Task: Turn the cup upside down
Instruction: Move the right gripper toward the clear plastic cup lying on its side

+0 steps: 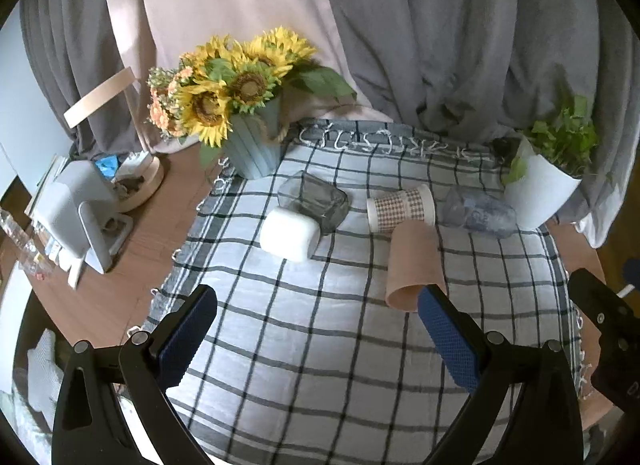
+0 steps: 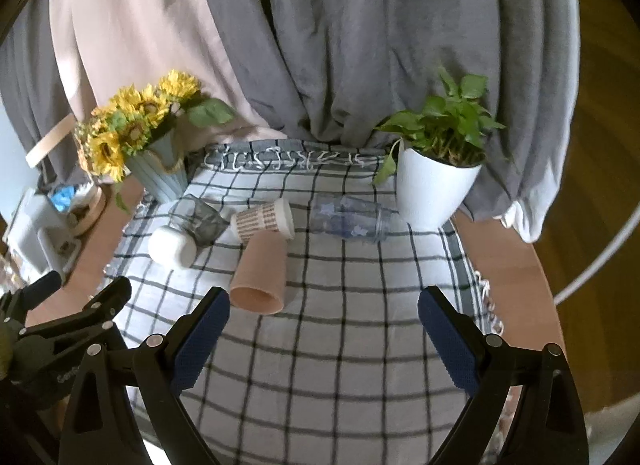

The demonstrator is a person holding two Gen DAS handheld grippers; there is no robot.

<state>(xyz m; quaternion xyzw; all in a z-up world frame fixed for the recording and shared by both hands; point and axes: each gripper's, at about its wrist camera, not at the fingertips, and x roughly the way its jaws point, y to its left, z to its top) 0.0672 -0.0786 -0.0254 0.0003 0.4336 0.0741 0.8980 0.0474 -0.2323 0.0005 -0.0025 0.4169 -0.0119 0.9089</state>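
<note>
Several cups lie on their sides on the checked cloth [image 1: 312, 329]. A pink cup [image 1: 414, 265] lies nearest, mouth toward me; it also shows in the right wrist view [image 2: 260, 273]. Behind it lie a checked paper cup [image 1: 400, 209] [image 2: 264, 220], a white cup [image 1: 289, 239] [image 2: 172, 245], a grey glass [image 1: 316, 199] [image 2: 200, 219] and a clear blue-patterned cup [image 1: 478, 213] [image 2: 352, 221]. My left gripper [image 1: 318, 299] is open and empty above the cloth, its right finger beside the pink cup's mouth. My right gripper [image 2: 324, 301] is open and empty, to the right of the pink cup.
A blue vase of sunflowers [image 1: 256, 149] [image 2: 160, 173] stands at the back left. A white pot with a green plant [image 1: 540, 189] [image 2: 434, 185] stands at the back right. Grey and pink curtains hang behind. White devices [image 1: 80, 217] sit on the wooden table at the left.
</note>
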